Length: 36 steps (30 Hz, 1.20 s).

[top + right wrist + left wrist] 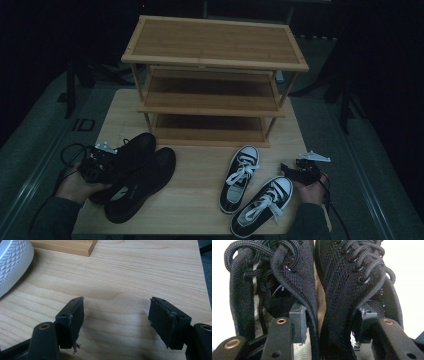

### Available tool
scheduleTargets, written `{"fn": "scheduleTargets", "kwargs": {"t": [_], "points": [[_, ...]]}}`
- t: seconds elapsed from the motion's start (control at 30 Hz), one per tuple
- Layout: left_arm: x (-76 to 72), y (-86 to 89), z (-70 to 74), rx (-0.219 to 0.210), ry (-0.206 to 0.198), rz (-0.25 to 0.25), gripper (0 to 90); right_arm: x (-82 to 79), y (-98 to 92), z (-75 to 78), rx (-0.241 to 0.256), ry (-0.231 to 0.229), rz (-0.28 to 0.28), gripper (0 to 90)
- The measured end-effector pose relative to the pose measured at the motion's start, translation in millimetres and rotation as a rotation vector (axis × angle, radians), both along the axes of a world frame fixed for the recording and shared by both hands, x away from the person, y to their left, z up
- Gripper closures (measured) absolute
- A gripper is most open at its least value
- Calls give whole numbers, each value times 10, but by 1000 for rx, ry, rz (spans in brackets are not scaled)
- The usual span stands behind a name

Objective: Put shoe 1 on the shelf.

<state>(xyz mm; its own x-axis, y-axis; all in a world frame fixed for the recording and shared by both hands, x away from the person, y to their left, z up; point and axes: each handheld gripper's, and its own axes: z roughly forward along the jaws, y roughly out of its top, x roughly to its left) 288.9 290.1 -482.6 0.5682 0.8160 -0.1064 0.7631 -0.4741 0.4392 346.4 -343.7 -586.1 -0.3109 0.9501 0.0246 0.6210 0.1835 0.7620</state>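
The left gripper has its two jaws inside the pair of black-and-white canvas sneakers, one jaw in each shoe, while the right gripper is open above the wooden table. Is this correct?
Not quite. The left gripper has its jaws inside the pair of black knit lace-up shoes, one jaw in each, as the left gripper view shows. The black-and-white canvas sneakers lie untouched. The right gripper is indeed open above the light wooden table.

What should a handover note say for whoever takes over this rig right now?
Left gripper: jaws set around the inner collars of both black shoes, pinching the pair together at the table's near left.
Right gripper: open, holding nothing, low over bare table beside the sneakers.
Rack: all three shelves bare.
Done: black pair gripped. Left: likely shelve the black pair, then the sneakers.
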Motion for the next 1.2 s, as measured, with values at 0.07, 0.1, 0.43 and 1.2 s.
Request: {"fn": "scheduleTargets", "kwargs": {"t": [0.07, 0.1, 0.43, 1.2], "points": [[22, -1, -8, -5, 23, 3, 557, 0, 0, 0, 0, 0, 0, 283], [33, -5, -11, -7, 34, 6, 562, 0, 0, 0, 0, 0, 0, 283], [31, 2, -14, 0, 17, 25, 823, 0, 0, 0, 1, 0, 0, 283], [-117, -81, 194, 4, -94, 11, 857, 0, 0, 0, 0, 0, 0, 284]]}}
